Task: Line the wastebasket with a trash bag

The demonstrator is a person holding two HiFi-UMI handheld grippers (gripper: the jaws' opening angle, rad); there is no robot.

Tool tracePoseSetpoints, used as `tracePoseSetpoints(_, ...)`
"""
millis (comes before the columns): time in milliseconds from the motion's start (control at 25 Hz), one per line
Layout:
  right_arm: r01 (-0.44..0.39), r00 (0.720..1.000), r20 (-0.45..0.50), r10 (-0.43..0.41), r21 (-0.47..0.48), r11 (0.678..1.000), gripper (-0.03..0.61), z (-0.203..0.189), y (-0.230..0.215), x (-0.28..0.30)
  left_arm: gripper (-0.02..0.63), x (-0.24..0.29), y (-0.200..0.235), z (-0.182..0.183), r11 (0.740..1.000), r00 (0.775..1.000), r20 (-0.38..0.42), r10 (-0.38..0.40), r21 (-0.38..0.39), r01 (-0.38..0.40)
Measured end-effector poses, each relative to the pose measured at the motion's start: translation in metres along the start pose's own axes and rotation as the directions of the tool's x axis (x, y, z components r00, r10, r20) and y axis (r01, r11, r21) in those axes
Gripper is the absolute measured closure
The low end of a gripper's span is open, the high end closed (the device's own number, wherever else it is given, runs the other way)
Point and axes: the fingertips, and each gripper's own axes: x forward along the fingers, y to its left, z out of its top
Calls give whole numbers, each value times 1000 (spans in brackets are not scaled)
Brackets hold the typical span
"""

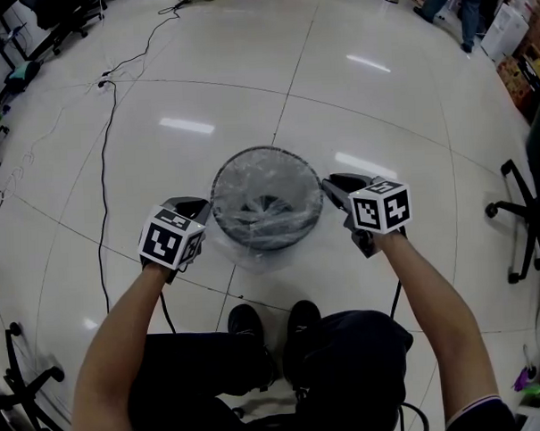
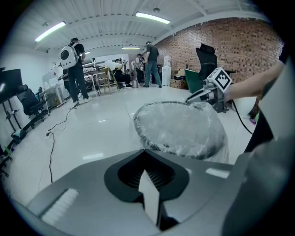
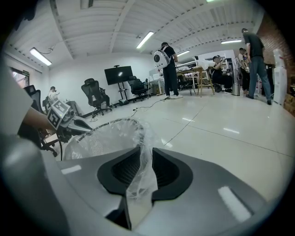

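Floor (image 1: 382, 116) holds wastebasket (image 1: 218, 200) between left tongs (image 1: 200, 207), right tongs (image 1: 333, 187)

Left gripper (image 1: 201, 207) pinched closed; right gripper (image 1: 329, 184) parted.

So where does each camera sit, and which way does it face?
Head view: on the person's head, facing steeply down on the round dark mesh wastebasket and its clear plastic trash bag; forearms, left tongs, right tongs, shoes show.
Left gripper view: on the shut left tongs, facing across the wastebasket to the right tongs.
Right gripper view: on the open right tongs, bag film between them, facing the left tongs.
Both gripper views share the wastebasket, from opposite sides.
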Motion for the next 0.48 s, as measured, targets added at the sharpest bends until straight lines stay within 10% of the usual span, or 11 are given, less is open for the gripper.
tracePoseSetpoints(480, -20, 999, 40, 19, 34, 999, 482, 5, 0, -4, 601, -8, 7, 10, 999, 998, 55, 24, -29, -23)
